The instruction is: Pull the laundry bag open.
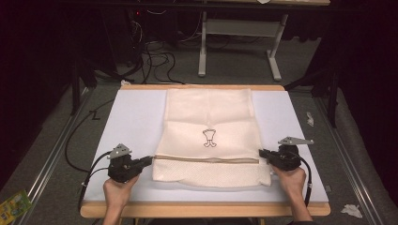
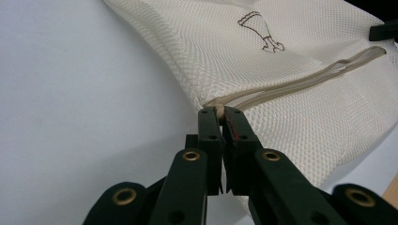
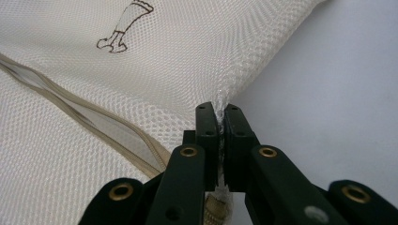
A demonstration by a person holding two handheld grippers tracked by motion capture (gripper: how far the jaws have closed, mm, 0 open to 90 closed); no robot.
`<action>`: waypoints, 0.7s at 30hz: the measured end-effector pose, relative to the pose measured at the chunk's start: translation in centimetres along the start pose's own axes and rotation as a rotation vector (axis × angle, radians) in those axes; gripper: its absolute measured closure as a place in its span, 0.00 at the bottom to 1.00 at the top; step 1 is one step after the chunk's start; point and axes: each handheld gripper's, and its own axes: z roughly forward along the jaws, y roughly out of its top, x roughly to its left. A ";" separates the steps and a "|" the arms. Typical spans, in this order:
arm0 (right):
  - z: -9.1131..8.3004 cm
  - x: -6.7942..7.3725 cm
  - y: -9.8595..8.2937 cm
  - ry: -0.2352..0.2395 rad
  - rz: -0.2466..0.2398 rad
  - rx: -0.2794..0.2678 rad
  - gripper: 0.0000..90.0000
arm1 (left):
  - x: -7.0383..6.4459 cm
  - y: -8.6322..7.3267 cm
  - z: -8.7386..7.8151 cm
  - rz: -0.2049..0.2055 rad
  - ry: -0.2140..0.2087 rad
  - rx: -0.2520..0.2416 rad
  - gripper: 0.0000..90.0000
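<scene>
A cream mesh laundry bag (image 1: 210, 126) with a small dark line drawing (image 1: 209, 138) lies flat on the white table cover (image 1: 131, 122). A beige zipper (image 1: 206, 159) runs across its near part. My left gripper (image 1: 150, 161) is at the zipper's left end, shut on the zipper pull (image 2: 218, 111). My right gripper (image 1: 261, 153) is at the bag's right edge, shut on a pinch of mesh (image 3: 219, 101) beside the zipper's right end (image 3: 141, 145). A hand holds each gripper from below.
The table's wooden front edge (image 1: 202, 209) lies just behind the hands. Cables (image 1: 80, 136) trail off the left side. A desk frame (image 1: 239, 42) stands on the floor beyond the table. Scraps of paper (image 1: 351, 210) and a green packet (image 1: 13, 204) lie on the floor.
</scene>
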 end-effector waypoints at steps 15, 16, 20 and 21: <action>0.5 0.0 -0.7 -0.006 0.008 0.035 0.89 | -0.2 0.0 0.6 0.023 0.027 0.043 0.95; 0.6 0.0 -0.7 -0.007 0.013 0.034 0.88 | -0.2 0.0 0.6 0.027 0.028 0.047 0.95; 0.6 0.1 -0.7 -0.019 0.012 0.034 0.81 | -0.3 -0.1 0.8 0.035 0.028 0.058 0.94; 0.6 0.1 -0.7 -0.021 0.013 0.034 0.80 | -0.4 -0.1 0.9 0.038 0.029 0.058 0.93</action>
